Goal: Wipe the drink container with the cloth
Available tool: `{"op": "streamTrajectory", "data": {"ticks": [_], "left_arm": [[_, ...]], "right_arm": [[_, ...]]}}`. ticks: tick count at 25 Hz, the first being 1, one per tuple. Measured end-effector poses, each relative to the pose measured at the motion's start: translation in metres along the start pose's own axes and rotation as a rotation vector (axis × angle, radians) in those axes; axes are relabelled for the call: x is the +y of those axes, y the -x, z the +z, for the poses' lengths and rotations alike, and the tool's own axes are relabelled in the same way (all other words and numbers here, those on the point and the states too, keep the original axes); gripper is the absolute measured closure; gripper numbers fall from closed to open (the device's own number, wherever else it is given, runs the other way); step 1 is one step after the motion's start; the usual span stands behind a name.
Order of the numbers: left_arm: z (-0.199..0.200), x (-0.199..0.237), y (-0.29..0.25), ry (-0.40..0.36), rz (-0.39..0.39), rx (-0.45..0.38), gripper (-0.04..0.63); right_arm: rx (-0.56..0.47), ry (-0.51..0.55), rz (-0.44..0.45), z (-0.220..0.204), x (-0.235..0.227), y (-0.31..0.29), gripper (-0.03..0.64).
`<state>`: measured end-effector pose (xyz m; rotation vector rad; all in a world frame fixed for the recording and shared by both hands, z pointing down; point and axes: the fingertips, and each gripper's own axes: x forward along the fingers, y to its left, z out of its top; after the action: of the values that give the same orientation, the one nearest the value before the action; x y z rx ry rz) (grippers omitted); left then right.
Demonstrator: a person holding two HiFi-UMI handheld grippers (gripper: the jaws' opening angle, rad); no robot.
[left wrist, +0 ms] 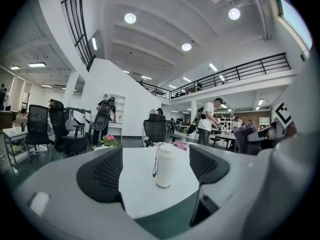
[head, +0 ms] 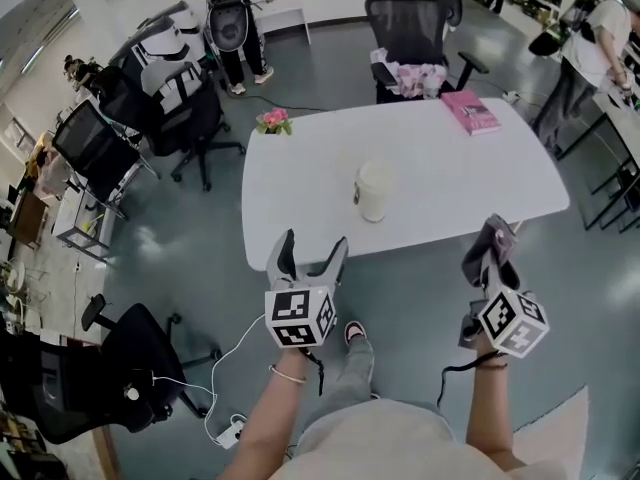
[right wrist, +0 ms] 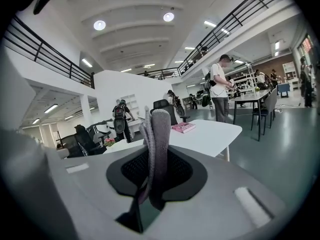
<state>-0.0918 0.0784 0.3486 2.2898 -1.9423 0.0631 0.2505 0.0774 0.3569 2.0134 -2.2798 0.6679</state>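
A cream drink container (head: 372,190) with a lid and a dark side strap stands upright near the front edge of the white table (head: 440,178). In the left gripper view the container (left wrist: 165,165) sits straight ahead between the jaws, some way off. My left gripper (head: 308,258) is open and empty, held just short of the table's near edge. My right gripper (head: 492,251) is shut on a folded grey cloth (head: 497,236), off the table's front right. The grey cloth (right wrist: 156,151) sticks up from between the pads in the right gripper view.
A pink book (head: 470,111) lies at the table's far right and a small pot of pink flowers (head: 273,120) at its far left corner. Black office chairs (head: 410,28) stand behind and to the left. People stand in the background.
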Motion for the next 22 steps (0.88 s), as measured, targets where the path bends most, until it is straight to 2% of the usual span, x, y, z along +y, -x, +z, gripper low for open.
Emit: {"op": "streamTrajectory", "data": {"ticks": [9, 15, 22], "left_arm": [[0.012, 0.007, -0.079, -0.002, -0.083, -0.002, 0.183], [0.032, 0.030, -0.120, 0.031, -0.105, -0.047, 0.183], [0.043, 0.048, -0.169, 0.039, -0.138, -0.057, 0.183]], "right_arm": [[0.004, -0.008, -0.039, 0.024, 0.004, -0.062, 0.549], [0.013, 0.012, -0.023, 0.039, 0.028, -0.116, 0.549], [0.001, 0.004, -0.016, 0.055, 0.043, -0.168, 0.549]]}}
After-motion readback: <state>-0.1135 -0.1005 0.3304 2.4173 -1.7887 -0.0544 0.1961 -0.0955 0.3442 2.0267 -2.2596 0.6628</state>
